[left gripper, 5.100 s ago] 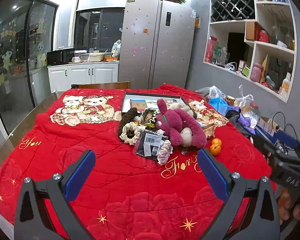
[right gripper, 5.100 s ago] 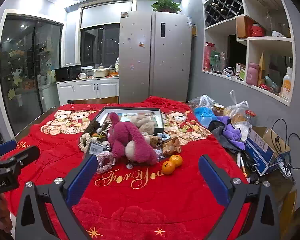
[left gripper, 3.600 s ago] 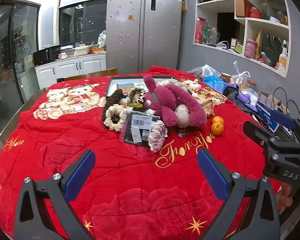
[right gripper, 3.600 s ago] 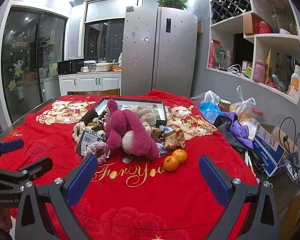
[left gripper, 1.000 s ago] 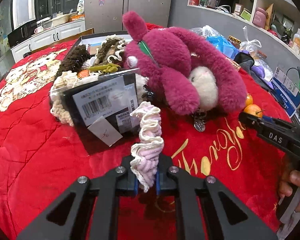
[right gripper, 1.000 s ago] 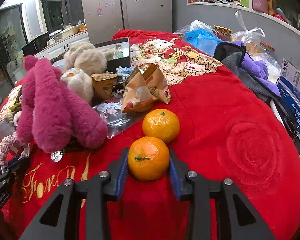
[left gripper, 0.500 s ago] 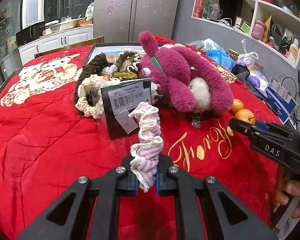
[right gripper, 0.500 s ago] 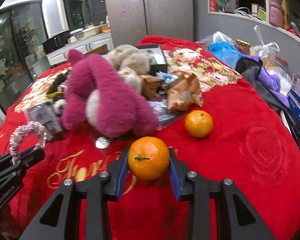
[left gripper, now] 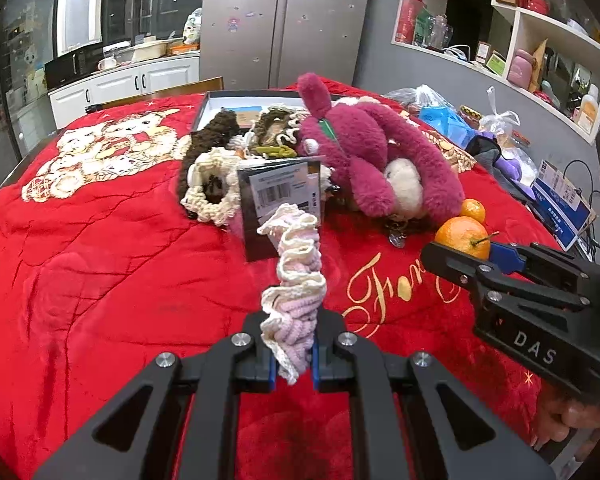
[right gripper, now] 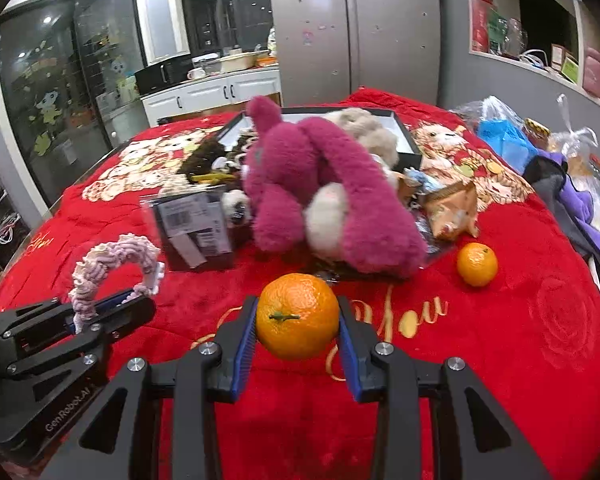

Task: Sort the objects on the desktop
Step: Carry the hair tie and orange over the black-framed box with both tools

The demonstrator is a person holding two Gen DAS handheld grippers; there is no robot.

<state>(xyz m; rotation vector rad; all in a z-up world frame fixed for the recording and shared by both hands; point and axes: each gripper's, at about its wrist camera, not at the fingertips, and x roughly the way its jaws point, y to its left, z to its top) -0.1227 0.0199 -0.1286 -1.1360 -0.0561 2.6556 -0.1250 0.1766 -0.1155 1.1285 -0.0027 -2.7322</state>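
My left gripper (left gripper: pixel 294 360) is shut on a pink and cream crocheted scrunchie (left gripper: pixel 294 276), lifted off the red blanket (left gripper: pixel 100 264); the right wrist view shows the scrunchie (right gripper: pixel 112 260) in that gripper (right gripper: pixel 112 304) at the left. My right gripper (right gripper: pixel 298 340) is shut on an orange (right gripper: pixel 298 316), held above the blanket (right gripper: pixel 500 340); the left wrist view shows the orange (left gripper: pixel 462 236) in that gripper (left gripper: pixel 464 250) at the right. A second orange (right gripper: pixel 477 264) lies on the blanket. A magenta plush toy (right gripper: pixel 320 192) tops the heap of objects.
A black barcode package (left gripper: pixel 280 204), a cream scrunchie (left gripper: pixel 210 192), a dark scrunchie (left gripper: pixel 216 132), a snack bag (right gripper: pixel 452 204) and a black tray (right gripper: pixel 404 136) crowd the heap. Bags, cloths and a box (left gripper: pixel 560 204) line the table's right side. A hand (left gripper: pixel 568 424) grips the right tool.
Both grippers have drawn back and risen from the heap with their loads. The right one has swung left, so the second orange now lies further right in its view.
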